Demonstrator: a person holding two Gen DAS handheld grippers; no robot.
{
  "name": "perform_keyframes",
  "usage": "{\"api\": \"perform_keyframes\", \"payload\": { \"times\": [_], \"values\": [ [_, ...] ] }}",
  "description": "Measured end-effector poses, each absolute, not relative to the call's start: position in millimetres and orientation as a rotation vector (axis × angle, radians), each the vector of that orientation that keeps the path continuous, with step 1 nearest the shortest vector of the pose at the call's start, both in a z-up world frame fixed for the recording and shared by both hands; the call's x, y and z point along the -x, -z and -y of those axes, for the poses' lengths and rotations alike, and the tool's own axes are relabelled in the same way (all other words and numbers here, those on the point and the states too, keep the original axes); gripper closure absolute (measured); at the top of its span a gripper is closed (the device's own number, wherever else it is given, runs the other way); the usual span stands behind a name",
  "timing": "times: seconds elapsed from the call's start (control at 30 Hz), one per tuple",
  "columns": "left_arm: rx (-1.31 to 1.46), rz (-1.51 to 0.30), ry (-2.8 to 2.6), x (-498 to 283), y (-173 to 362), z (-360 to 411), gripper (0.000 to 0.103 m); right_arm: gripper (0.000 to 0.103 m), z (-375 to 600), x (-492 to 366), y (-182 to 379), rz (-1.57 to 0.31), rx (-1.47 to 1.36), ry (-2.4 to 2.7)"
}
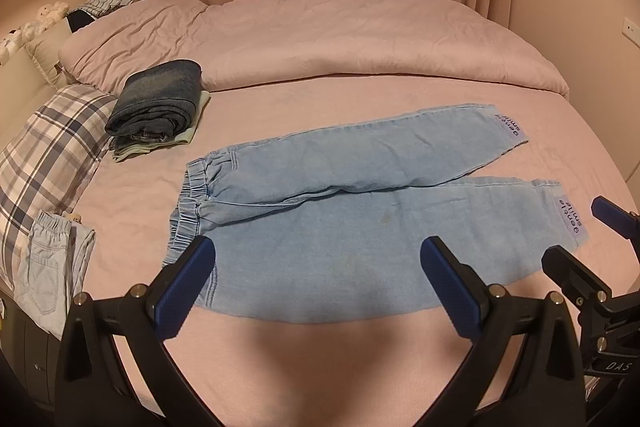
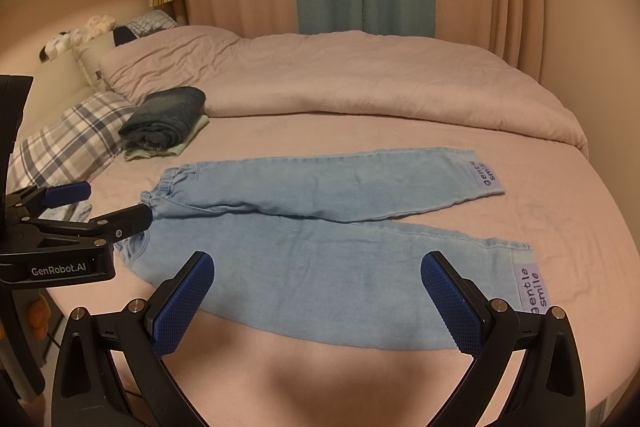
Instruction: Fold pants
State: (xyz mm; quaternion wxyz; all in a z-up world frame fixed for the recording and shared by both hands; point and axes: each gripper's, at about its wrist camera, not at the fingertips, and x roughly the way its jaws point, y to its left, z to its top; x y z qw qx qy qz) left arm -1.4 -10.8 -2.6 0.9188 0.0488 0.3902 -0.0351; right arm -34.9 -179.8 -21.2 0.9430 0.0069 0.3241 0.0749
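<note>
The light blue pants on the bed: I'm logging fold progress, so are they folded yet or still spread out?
Spread out, not folded. The light blue pants lie flat on the bed, both legs apart, each cuff label showing.

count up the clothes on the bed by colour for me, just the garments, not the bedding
Light blue: 2, the spread pants and the folded pair at the edge.
Dark blue: 1, folded jeans.
Pale green: 1, folded garment beneath the jeans.
Total: 4
</note>
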Motion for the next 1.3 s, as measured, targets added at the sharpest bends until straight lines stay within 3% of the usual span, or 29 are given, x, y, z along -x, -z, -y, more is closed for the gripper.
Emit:
{"api": "perform_keyframes", "payload": {
  "times": [0.43,0.57,0.77,1.1,1.2,1.23,1.3],
  "values": [
    [-0.06,-0.82,0.091,-2,8,6,0.0,0.0,177,34,22,-0.671,-0.012,-0.151],
    [0.14,-0.879,0.15,-11,24,-21,0.0,0.0,172,32,32,-0.679,-0.01,-0.209],
    [0.619,-1.068,0.067,-27,99,-107,0.001,0.0,137,27,73,-0.746,0.077,-0.378],
    [0.829,-1.078,-0.085,-14,150,-180,0.001,0.0,63,15,135,-0.8,0.325,-0.538],
    [0.882,-1.046,-0.048,-22,158,-180,0.002,0.016,45,12,143,-0.791,0.383,-0.575],
    [0.887,-1.023,-0.041,-25,159,-181,0.002,0.026,39,9,148,-0.798,0.405,-0.585],
    [0.882,-0.981,-0.039,-29,156,-181,0.011,0.035,31,6,156,-0.807,0.423,-0.59]
  ]
}}
